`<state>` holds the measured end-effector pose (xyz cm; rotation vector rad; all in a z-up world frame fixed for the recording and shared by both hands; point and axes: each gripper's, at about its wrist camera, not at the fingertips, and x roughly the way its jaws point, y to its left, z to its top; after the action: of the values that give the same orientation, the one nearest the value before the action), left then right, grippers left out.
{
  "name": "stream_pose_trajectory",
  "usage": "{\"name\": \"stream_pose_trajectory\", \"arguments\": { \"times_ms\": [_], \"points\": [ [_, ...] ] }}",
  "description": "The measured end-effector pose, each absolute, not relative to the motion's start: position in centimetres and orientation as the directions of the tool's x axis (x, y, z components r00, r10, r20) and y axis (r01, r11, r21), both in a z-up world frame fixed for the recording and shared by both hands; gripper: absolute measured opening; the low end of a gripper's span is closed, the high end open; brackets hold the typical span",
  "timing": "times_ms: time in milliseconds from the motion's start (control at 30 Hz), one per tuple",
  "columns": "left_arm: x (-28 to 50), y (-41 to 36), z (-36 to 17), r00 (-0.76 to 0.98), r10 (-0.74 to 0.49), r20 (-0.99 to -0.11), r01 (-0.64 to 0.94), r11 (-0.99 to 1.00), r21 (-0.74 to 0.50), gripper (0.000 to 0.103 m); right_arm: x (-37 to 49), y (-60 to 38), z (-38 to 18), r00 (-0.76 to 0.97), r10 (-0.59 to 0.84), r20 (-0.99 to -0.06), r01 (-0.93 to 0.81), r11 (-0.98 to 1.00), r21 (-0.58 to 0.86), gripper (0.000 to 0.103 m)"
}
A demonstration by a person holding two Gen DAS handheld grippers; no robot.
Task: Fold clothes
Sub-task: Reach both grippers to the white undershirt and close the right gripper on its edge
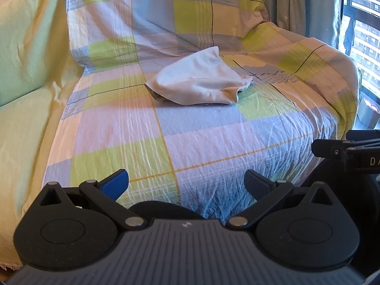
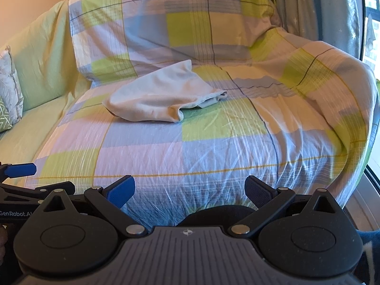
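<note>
A white garment (image 1: pixel 199 83) lies bunched in a rough folded heap on the seat of a sofa covered by a checked sheet (image 1: pixel 213 142); the right wrist view shows the same garment (image 2: pixel 163 95) left of centre. My left gripper (image 1: pixel 186 185) hangs open near the sofa's front edge, well short of the garment, with nothing between its fingers. My right gripper (image 2: pixel 190 191) is also open and empty, at a similar distance from the cloth. The right gripper's body (image 1: pixel 349 152) shows at the right edge of the left wrist view, and the left gripper (image 2: pixel 19 169) at the left edge of the right one.
A pale green cover (image 1: pixel 28 71) drapes the sofa's left part. A patterned cushion (image 2: pixel 7 95) leans at the far left. Grey curtains (image 1: pixel 308 7) and a window (image 1: pixel 363 23) stand behind the right armrest (image 2: pixel 344 83).
</note>
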<state>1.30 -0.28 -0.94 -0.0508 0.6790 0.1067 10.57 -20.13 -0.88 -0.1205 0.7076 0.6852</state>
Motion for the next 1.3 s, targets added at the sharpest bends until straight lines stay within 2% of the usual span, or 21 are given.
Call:
{"name": "stream_pose_trajectory", "arguments": {
  "times_ms": [333,600,833,967,1200,1267,1300],
  "points": [
    [5.7,-0.3,-0.1,0.821,0.103,-0.562,-0.025,0.989,0.145,0.102,13.9,-17.9,0.1,0.593,0.556,-0.582,-0.667,0.744,0.030,0.101],
    [10.9,0.0,-1.1,0.843,0.102,-0.528,0.107,0.930,0.352,0.102,18.1,-14.7,-0.6,0.592,0.565,-0.575,-0.728,0.681,-0.080,0.101],
    [14.8,0.1,-3.2,0.860,0.054,-0.507,0.252,0.820,0.514,0.101,20.9,-10.6,-2.9,0.590,0.566,-0.576,-0.805,0.469,-0.363,0.101],
    [16.9,0.5,-4.4,0.852,0.051,-0.520,0.289,0.784,0.550,0.094,22.4,-8.9,-4.6,0.590,0.559,-0.582,-0.802,0.326,-0.500,0.093],
    [18.7,0.5,-5.3,0.862,0.040,-0.506,0.342,0.691,0.637,0.088,23.2,-7.1,-7.3,0.590,0.566,-0.576,-0.741,0.096,-0.665,0.079],
    [19.3,0.5,-5.6,0.858,0.036,-0.513,0.365,0.660,0.657,0.080,23.4,-6.7,-8.2,0.617,0.560,-0.553,-0.689,0.044,-0.723,0.069],
    [19.6,0.5,-5.7,0.856,0.034,-0.516,0.377,0.643,0.667,0.073,23.6,-6.6,-8.5,0.618,0.560,-0.552,-0.681,0.032,-0.731,0.068]
  ]
}}
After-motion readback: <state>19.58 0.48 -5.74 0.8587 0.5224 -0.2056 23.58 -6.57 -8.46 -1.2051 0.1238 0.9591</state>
